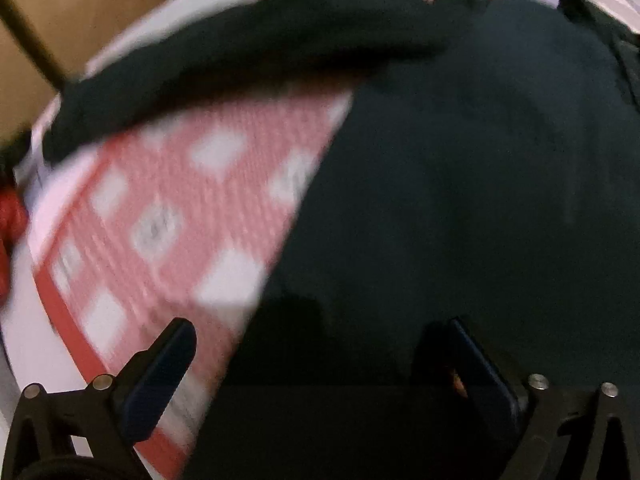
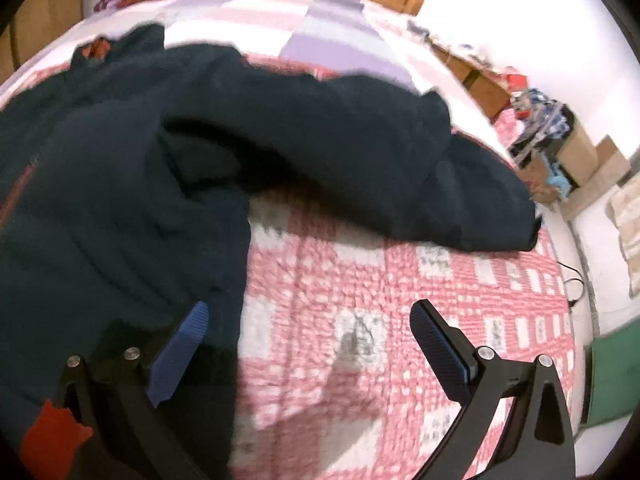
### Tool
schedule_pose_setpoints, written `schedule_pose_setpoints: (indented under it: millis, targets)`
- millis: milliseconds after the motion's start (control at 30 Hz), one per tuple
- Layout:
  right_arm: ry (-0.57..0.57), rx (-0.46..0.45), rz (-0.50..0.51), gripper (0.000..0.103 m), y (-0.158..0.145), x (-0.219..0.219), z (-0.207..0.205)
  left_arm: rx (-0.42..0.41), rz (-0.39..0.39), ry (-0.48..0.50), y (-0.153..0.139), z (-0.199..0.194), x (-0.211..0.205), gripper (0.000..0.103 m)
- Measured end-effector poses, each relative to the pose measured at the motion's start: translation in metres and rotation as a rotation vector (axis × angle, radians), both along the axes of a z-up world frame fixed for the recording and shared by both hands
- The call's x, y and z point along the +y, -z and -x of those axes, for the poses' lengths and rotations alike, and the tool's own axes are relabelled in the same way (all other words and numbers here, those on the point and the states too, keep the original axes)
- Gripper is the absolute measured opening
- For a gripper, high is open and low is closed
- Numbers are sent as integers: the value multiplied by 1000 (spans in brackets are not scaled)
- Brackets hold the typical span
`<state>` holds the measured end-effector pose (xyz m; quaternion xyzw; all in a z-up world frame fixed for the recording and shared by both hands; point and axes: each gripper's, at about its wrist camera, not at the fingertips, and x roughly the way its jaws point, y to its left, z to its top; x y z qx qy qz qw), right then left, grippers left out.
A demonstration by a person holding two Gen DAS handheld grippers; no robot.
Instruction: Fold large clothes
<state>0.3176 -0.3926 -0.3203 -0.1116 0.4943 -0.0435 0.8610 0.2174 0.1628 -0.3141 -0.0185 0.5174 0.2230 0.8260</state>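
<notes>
- Our left gripper [image 1: 320, 344] is hovering wide open, empty, over the dark navy padded jacket [image 1: 460, 200].
- The jacket is lying spread on the pink-and-white checked bedspread [image 2: 400, 300].
- Our right gripper [image 2: 312, 324] is gaping too, gripping nothing, at the jacket's edge.

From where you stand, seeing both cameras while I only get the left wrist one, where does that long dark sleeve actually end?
Observer: The other sleeve of the dark jacket ends at a cuff near the bed's far edge; yours runs off blurred to the left.
Visitor: Is the other claw holding anything?
Observer: No. The right gripper is open, and only the pink checked bedspread shows between its fingers.
Visitor: Anything colourful on the jacket? Mine is just black.
Observer: Yes, an orange patch shows at the collar end.
Visitor: And beyond the bed?
Observer: Cardboard boxes stand against the wall.
</notes>
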Motion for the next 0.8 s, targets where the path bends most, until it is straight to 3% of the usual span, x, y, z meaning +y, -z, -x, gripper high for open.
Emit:
schedule_pose_setpoints:
  millis: [67, 133, 200, 267, 300, 333, 400, 467, 500, 567, 633, 800]
  targets:
    - [-68, -39, -38, 101, -10, 33, 0, -70, 49, 50, -13, -22, -3, 102]
    - [-143, -47, -63, 101, -12, 69, -7, -80, 47, 111, -13, -50, -5, 102]
    - [-203, -25, -91, 101, -4, 108, -21, -42, 33, 150, 1, -76, -4, 102]
    - [-255, 20, -46, 101, 14, 120, -29, 40, -13, 145, 25, -89, 9, 102]
    - [-233, 53, 10, 101, 28, 111, -32, 57, -7, 137, 31, -84, 19, 103]
    - [-180, 65, 2, 101, 33, 95, -31, 46, 8, 121, 33, -78, 33, 103]
    - [29, 59, -29, 101, 32, 30, -25, 25, -12, 99, 28, -61, 50, 103]
    - [175, 34, 62, 101, 21, -18, -6, 19, -71, 120, 19, -36, 56, 103]
    - [192, 31, 102, 101, 14, -26, 1, 11, -74, 137, 14, -23, 54, 102]
    - [173, 19, 132, 101, 5, -24, 21, -23, -28, 196, -2, 10, 33, 102]
    - [93, -5, 102, 101, -3, 4, 45, -46, 7, 262, -11, 38, 2, 102]
    - [-210, 46, -72, 101, 9, 129, 118, 11, 111, 369, 2, 96, -78, 102]
